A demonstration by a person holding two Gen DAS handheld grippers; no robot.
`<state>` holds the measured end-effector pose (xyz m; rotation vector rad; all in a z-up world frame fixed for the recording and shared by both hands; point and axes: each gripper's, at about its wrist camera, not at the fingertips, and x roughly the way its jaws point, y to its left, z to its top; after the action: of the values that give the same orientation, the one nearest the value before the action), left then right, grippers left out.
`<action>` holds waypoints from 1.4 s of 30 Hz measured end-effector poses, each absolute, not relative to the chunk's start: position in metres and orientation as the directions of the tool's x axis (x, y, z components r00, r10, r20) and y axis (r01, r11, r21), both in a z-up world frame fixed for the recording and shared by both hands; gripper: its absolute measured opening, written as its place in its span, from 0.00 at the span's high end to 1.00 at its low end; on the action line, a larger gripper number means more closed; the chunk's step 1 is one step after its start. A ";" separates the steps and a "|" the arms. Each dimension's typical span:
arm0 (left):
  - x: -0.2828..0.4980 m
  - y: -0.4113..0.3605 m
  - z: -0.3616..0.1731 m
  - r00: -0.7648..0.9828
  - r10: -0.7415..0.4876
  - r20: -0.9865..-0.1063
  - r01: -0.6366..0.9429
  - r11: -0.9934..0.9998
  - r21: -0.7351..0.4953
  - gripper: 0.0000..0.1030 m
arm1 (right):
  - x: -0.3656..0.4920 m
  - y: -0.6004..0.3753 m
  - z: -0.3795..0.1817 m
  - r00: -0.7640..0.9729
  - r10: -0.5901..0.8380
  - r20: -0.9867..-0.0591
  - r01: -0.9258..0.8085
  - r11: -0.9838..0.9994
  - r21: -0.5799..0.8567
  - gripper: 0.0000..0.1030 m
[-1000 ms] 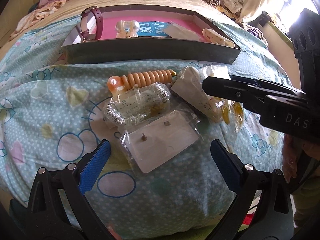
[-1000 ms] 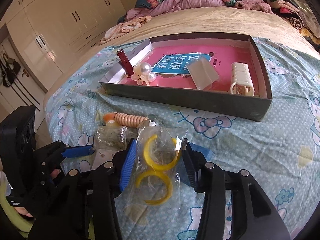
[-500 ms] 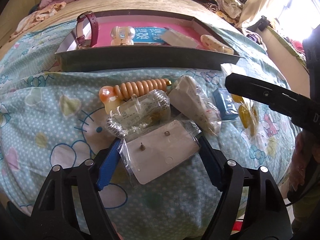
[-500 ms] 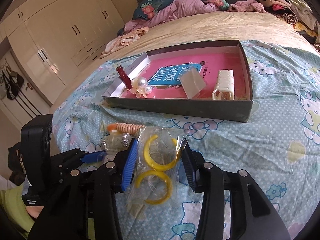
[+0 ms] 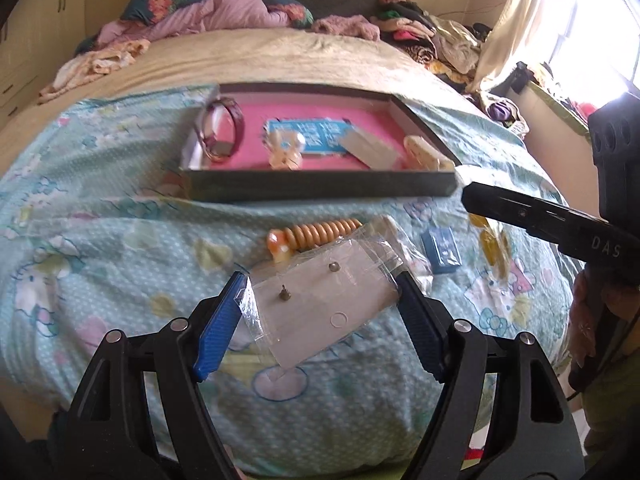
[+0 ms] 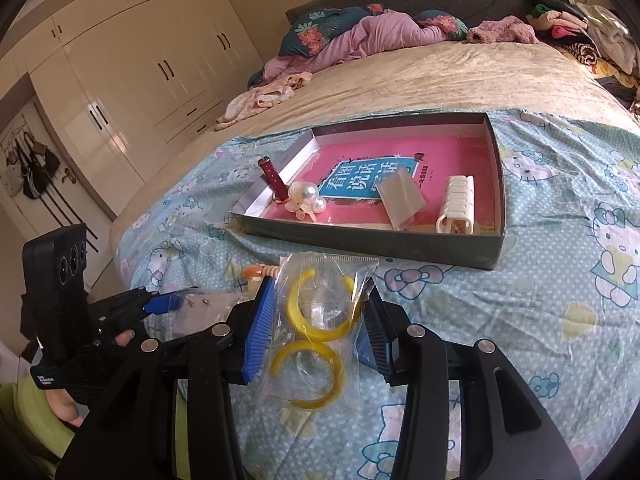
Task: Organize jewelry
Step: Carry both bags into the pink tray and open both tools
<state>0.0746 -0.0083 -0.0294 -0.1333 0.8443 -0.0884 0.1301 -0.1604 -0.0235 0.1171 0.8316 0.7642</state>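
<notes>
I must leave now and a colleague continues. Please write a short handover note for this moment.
Left claw: shut on the earring card bag, raised off the bed.
Right claw: shut on the yellow hoops bag, also raised.
Done: watch, pearl clip, white clip lie in the tray.
Left: place both bags, then the orange bead piece and blue box.

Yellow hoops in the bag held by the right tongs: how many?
2, both inside the clear bag clamped in the right tongs: the upper hoop sits between the pads, the lower hoop hangs just beneath. Crinkled plastic could hide smaller pieces.
</notes>
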 end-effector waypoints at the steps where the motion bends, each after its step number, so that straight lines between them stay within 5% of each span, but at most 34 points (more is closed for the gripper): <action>1: 0.074 -0.005 -0.026 0.669 -0.124 -0.733 0.017 0.988 -0.151 0.35 | 0.130 -0.160 -0.020 0.433 0.656 -0.618 -0.570 0.730 0.376 0.59; 42: 0.119 0.045 0.008 0.750 -0.008 -0.661 -0.095 0.988 -0.119 0.35 | 0.166 -0.132 0.032 0.521 0.685 -0.510 -0.636 0.709 0.303 0.59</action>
<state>0.1186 0.0455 0.0081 -0.1487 0.7213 0.0475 0.1658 -0.1323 0.0318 0.0822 0.6474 0.7927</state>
